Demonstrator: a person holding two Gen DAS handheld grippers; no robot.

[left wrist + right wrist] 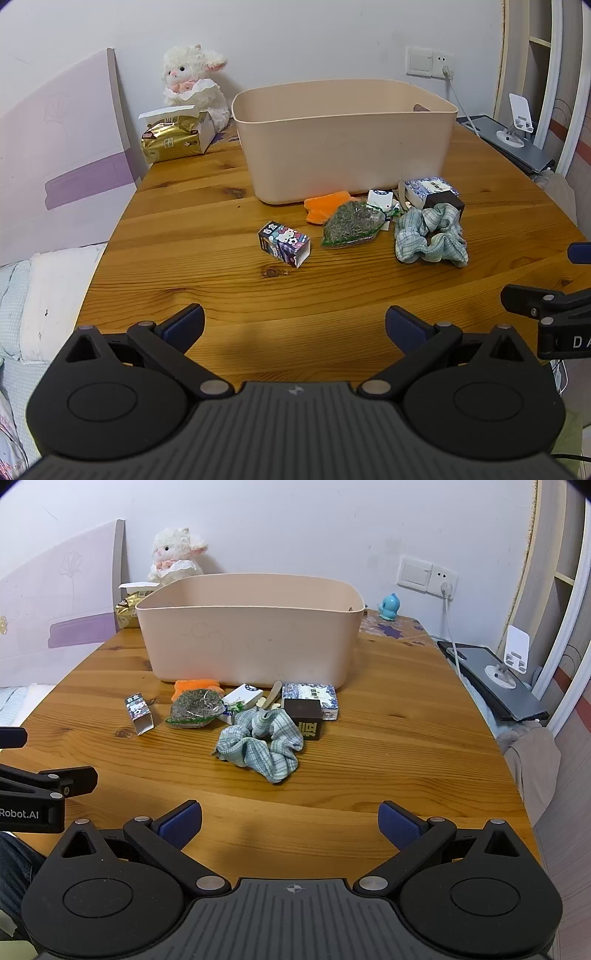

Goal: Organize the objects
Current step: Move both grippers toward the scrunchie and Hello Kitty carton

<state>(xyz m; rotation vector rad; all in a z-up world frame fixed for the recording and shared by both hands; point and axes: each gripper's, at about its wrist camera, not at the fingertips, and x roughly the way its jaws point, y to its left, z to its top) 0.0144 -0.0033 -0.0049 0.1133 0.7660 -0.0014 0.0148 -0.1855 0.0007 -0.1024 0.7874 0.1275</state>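
A beige plastic bin (343,140) (251,642) stands on the wooden table (207,295). In front of it lie a cartoon-printed small box (283,243) (139,713), an orange cloth (327,205), a bag of green dried leaves (352,224) (194,703), a white box (242,698), a blue-white patterned box (310,698), a dark brown box (304,718) and a checked scrunchie (430,236) (262,744). My left gripper (295,328) is open and empty, short of the small box. My right gripper (290,823) is open and empty, short of the scrunchie.
A plush lamb (195,81) and a gold tissue pack (173,138) sit at the back left. A blue toy (388,607) stands at the back right. A phone stand (511,657) sits on a grey device at right. A bed (37,295) lies left.
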